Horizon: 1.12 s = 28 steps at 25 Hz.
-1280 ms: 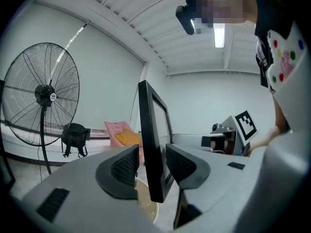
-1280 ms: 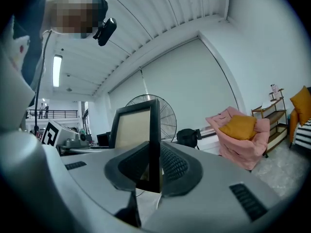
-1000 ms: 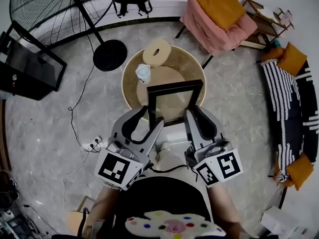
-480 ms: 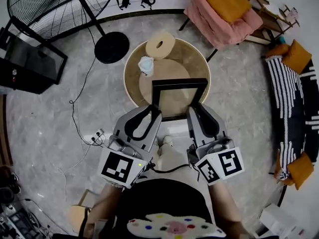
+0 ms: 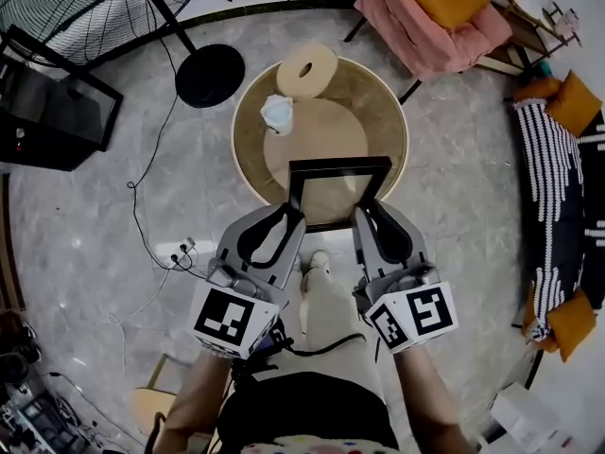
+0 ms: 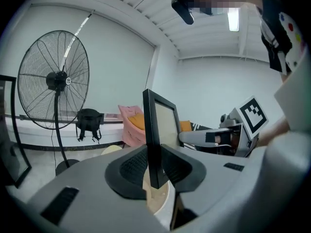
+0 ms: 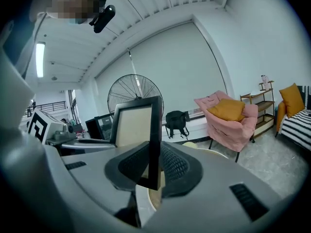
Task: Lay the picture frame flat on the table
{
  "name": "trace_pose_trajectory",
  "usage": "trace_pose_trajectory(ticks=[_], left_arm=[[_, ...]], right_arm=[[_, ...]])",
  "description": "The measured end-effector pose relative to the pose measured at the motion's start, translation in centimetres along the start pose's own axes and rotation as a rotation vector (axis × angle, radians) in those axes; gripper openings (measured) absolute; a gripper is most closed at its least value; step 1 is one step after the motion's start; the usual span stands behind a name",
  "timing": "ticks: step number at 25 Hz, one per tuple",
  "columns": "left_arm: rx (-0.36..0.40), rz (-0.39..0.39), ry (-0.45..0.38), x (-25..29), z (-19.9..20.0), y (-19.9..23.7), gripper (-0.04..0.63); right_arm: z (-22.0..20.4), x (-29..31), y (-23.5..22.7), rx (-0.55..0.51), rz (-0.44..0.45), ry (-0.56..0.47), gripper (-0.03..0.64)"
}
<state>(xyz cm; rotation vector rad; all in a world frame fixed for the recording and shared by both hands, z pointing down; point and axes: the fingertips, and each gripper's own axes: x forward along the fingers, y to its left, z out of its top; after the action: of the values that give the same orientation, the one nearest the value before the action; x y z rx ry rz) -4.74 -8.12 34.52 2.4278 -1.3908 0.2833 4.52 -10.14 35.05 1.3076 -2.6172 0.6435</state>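
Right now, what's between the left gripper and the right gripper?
The picture frame, with the left gripper and right gripper each clamping one side, shown in the head view.

Black picture frame (image 5: 340, 165) — upright

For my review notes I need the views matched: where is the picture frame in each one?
Head view: picture frame at centre, over the round table's near rim.
Left gripper view: frame at centre, seen edge-on.
Right gripper view: frame at centre, seen edge-on.
Shared landmark: the standing fan.
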Motion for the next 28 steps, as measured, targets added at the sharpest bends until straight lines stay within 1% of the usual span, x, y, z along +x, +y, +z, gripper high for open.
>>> trace_pose_trajectory(ticks=[8, 13, 16, 18, 23, 28], left_arm=[[-0.082, -0.021, 0.114, 3.4, -6.0, 1.6, 0.097], [-0.137, -0.023, 0.160, 5.7, -9.7, 2.9, 0.097], [-0.151, -0.021, 0.189, 7.1, -12.0, 3.5, 0.095], [-0.165, -0.021, 0.212, 8.1, -13.7, 3.9, 0.096], [-0.228, -0.023, 0.278, 10.7, -18.5, 4.5, 0.097], [-0.249, -0.013, 0.329, 12.9, -22.4, 5.8, 0.096]], right_arm=[[-5.3, 2.8, -2.9, 0.017, -0.027, 0.095, 0.087], [-8.7, 5.0, -4.9, 0.039, -0.046, 0.138, 0.087], [-10.9, 6.1, -6.1, 0.055, -0.063, 0.166, 0.087], [-12.5, 6.9, -7.0, 0.064, -0.068, 0.187, 0.087], [-16.8, 8.5, -9.6, 0.076, -0.076, 0.248, 0.087], [-20.7, 10.6, -11.4, 0.098, -0.092, 0.289, 0.087]])
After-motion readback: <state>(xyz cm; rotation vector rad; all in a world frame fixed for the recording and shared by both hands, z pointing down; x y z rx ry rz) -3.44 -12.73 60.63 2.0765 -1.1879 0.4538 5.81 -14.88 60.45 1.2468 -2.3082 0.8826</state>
